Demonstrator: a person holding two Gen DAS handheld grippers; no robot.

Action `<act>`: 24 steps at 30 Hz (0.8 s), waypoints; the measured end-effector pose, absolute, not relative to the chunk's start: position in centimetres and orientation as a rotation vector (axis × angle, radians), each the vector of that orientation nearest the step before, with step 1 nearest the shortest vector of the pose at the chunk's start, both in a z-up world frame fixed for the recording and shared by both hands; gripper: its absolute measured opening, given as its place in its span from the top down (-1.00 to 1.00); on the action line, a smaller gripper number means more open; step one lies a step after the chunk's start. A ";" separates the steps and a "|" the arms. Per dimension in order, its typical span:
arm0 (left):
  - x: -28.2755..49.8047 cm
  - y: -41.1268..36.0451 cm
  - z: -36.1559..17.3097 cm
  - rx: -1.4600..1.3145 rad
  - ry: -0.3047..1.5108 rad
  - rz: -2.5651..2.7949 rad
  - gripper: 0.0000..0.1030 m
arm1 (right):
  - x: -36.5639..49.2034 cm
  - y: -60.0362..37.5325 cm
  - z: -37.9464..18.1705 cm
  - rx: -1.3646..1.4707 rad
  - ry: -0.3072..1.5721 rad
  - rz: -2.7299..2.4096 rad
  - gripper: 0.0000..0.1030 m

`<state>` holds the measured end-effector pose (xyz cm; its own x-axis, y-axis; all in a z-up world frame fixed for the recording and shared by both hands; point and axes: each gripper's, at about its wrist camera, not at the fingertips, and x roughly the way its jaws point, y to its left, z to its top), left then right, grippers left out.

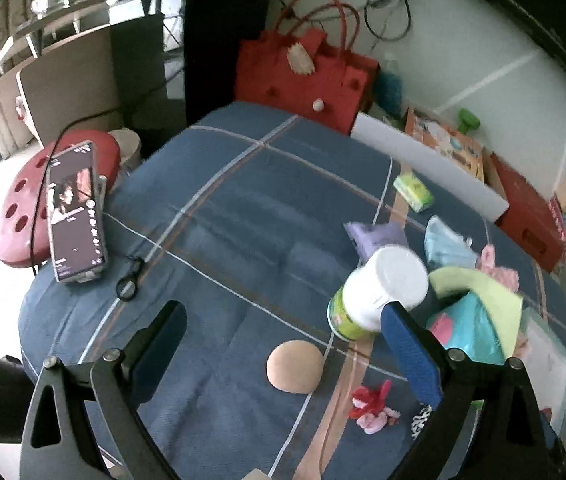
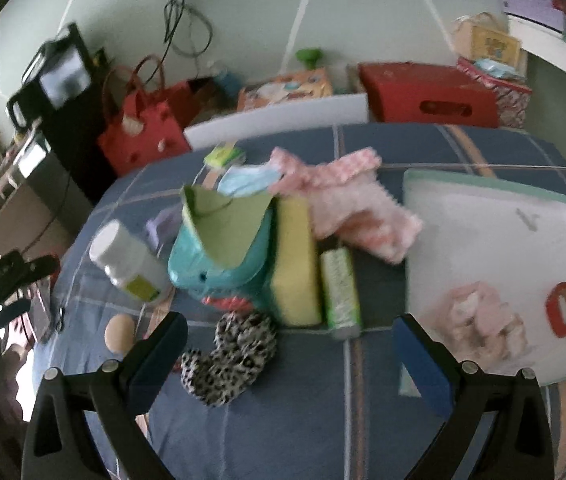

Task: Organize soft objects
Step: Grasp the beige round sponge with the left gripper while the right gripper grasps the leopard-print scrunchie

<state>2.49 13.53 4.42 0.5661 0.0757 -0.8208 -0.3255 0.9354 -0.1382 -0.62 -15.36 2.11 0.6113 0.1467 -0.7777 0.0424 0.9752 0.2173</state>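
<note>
Both claws stand released, empty: left gripper, right gripper. Leopard-print scrunchie lies on blue bedspread at 9 o'clock between right fingers; pink cloth at 12.

The right gripper, with blue-padded jaws spread wide and nothing between them, is seen above a blue plaid cloth-covered desk. A black-and-white leopard-print fabric scrunchie lies just beyond the jaws. Behind it, a teal plush toy is pressed against a yellow rectangular sponge, with a green tube beside it. A pink fluffy cloth is spread next to a white tray with a mint-green rim.
</note>
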 end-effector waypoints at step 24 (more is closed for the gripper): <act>6.7 10.1 -6.0 -0.158 1.299 0.174 -0.91 | 0.9 -10.1 -4.7 0.097 1.139 0.182 -1.00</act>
